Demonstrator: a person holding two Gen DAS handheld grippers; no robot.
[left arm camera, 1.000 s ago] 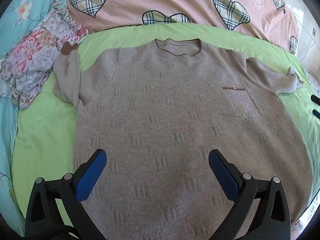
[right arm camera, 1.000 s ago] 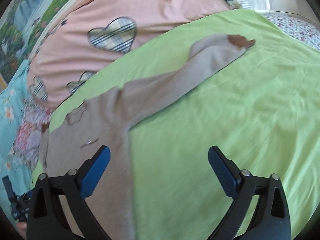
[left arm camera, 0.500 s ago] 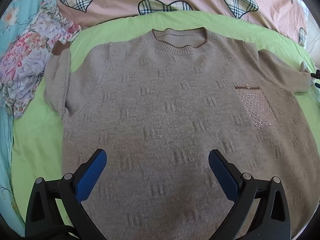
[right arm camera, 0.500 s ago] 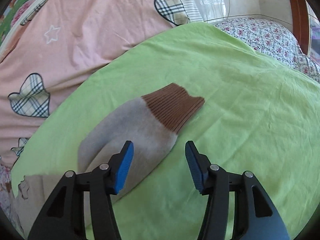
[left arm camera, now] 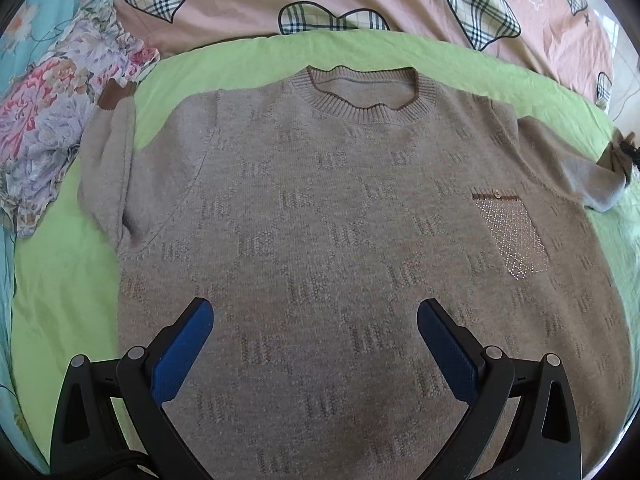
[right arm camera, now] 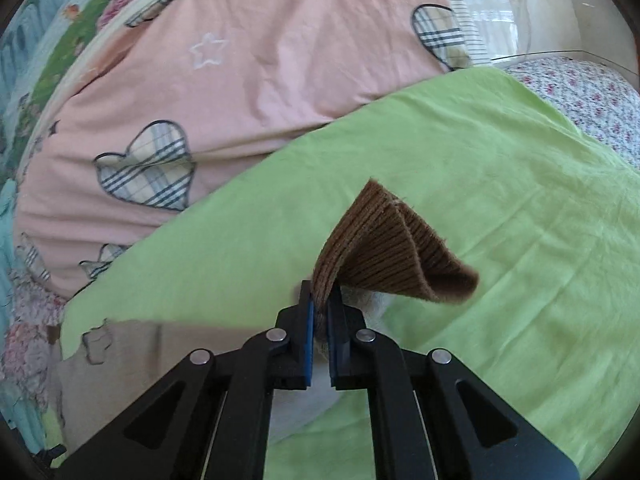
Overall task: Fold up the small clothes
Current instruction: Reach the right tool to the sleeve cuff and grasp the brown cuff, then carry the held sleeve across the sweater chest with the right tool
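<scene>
A taupe knit sweater (left arm camera: 332, 216) lies front-up and nearly flat across the middle of the left wrist view, on a lime-green sheet (left arm camera: 60, 280) spread over the bed. Its knit is fuzzy, with blocks of short darker bars woven in. The round neckline (left arm camera: 362, 98) is ribbed and edged in brown, and a small chest pocket (left arm camera: 510, 236) at right centre sparkles with a diamond grid of tiny studs under a brown band with a button. The sleeve at upper left (left arm camera: 110, 140) is folded back alongside the body, its brown ribbed cuff pointing up. The other sleeve (left arm camera: 576, 168) stretches toward the right edge of the frame.

In the right wrist view, the right claw (right arm camera: 320, 312) is clenched on that sleeve's brown ribbed cuff (right arm camera: 384, 252), which stands up from the blue pads in a creased, tent-like fold above the sheet.

The left claw (left arm camera: 314, 344) hangs released over the sweater's lower body, blue pads wide apart, nothing between them.

Beyond the sheet lie a pink quilt with plaid hearts (left arm camera: 320, 4) along the top, and a crumpled floral fabric (left arm camera: 52, 120) at the upper left.
</scene>
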